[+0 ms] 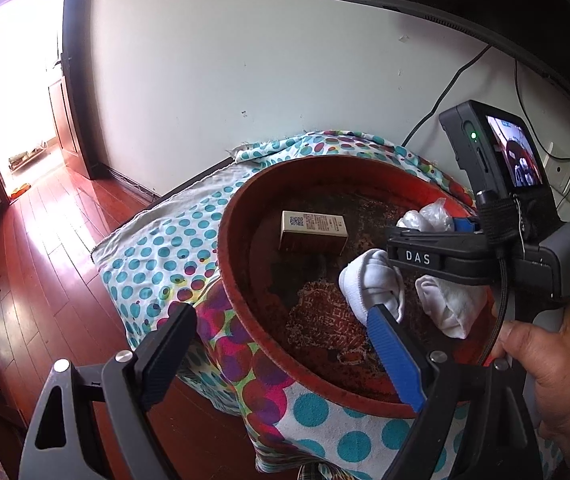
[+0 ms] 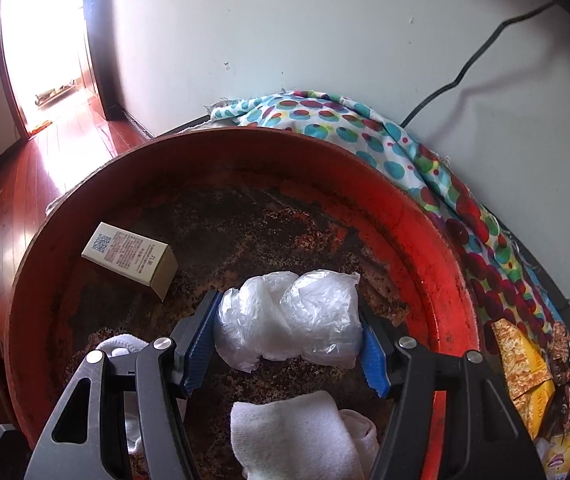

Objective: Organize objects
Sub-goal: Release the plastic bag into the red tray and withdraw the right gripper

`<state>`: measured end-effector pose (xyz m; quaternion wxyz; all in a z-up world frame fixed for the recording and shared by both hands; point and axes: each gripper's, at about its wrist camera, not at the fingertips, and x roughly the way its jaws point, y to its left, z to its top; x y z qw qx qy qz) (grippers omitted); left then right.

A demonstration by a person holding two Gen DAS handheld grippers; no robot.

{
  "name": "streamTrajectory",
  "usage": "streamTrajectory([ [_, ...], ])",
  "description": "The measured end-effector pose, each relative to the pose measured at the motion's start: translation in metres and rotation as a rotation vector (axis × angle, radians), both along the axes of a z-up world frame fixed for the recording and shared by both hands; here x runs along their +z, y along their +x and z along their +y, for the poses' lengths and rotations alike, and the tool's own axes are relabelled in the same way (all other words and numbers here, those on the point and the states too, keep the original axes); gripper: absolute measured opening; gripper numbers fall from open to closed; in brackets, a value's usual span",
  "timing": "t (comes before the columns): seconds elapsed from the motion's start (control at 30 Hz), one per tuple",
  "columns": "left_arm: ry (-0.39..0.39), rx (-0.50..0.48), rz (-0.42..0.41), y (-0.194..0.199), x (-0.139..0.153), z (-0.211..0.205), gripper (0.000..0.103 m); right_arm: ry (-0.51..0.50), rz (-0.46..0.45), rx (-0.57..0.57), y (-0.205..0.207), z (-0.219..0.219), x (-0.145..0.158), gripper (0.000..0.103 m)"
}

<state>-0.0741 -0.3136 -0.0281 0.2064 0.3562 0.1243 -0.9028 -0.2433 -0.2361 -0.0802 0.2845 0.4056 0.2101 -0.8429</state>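
On the left, the left gripper [image 1: 281, 350] hangs wide open and empty over the near rim of the round red tray [image 2: 451, 264], which rests on the polka-dot cloth [image 1: 165, 240]. One small cardboard box [image 2: 131, 258] lies toward the tray's left side. At centre, the right gripper [image 2: 289, 338] has its blue pads set against both sides of the one crumpled plastic bag [image 2: 289, 316], apparently clamped on it low over the tray floor. Two rolled white socks [image 1: 373, 284] lie nearest the camera. I judge the bag is being placed; next comes opening the gripper and lifting away. Snack packets [image 2: 525, 368] lie right of the tray.
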Motion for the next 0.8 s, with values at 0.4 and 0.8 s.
streamTrajectory([
  [0.4,-0.011,0.014,0.012,0.002,0.004,0.001,0.089,-0.143,0.105,-0.012,0.009,0.032,0.037,0.103],
  [0.8,-0.046,-0.097,0.072,-0.001,0.007,0.058,0.089,0.025,0.35,-0.322,0.006,0.236,0.014,0.103],
])
